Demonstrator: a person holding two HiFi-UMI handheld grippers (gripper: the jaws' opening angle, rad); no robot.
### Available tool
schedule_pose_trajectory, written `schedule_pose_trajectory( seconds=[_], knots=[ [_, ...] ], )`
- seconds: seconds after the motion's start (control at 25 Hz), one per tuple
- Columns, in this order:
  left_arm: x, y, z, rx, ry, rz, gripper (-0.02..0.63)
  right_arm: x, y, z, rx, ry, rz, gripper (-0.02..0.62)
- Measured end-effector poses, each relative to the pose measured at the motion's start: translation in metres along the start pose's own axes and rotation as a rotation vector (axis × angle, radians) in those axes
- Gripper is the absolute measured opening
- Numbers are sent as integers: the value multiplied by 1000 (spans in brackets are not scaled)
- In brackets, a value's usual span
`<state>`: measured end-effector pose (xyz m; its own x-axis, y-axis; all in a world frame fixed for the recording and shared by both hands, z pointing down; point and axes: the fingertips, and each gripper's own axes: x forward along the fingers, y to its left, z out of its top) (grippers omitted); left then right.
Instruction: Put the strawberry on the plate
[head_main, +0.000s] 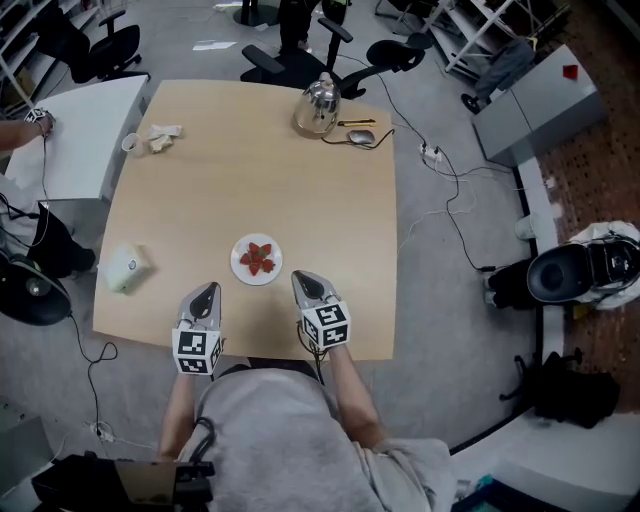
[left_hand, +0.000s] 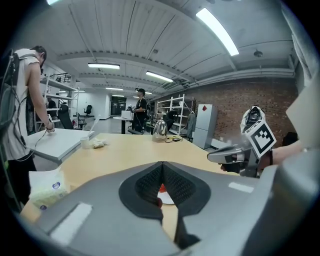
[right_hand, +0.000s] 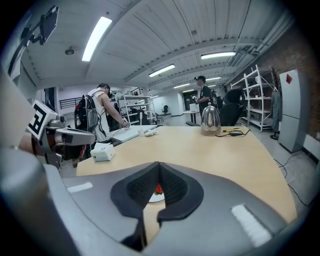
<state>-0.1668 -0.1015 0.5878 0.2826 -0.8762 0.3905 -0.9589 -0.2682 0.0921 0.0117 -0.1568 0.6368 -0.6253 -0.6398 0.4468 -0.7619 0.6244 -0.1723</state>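
In the head view, the strawberry (head_main: 258, 259) lies on the white plate (head_main: 237, 265), at the lower middle of the desk (head_main: 260, 170). The left gripper (head_main: 207, 291) and right gripper (head_main: 305, 279) sit just below the plate, 1 on each side, not touching it. Both pairs of jaws are clenched on nothing. A kettle (head_main: 317, 106) stands near the desk's upper edge.

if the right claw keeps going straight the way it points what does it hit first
Probably the small round white plate with red strawberries, seen just beyond the shut right claw; depth is unclear, so maybe the light wooden table first.
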Motion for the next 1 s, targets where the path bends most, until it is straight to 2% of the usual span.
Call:
schedule_pose_trajectory(
  seconds=[0.28, 0.56, 0.8, 1.0],
  knots=[
    [-5, -29, 22, 45, -61, -61, 20, -42, -4, 28, 6, -118, -86, 8],
    [-13, -59, 45, 82, -126, -128, 20, -81, -8, 42, 0, -183, -165, 8],
    [-25, -84, 56, 127, -164, -172, 20, -120, -9, 46, 4, -245, -220, 6],
    [-38, -99, 51, 141, -165, -201, 20, -147, -6, 35, -15, -255, -253, 6]
  ],
)
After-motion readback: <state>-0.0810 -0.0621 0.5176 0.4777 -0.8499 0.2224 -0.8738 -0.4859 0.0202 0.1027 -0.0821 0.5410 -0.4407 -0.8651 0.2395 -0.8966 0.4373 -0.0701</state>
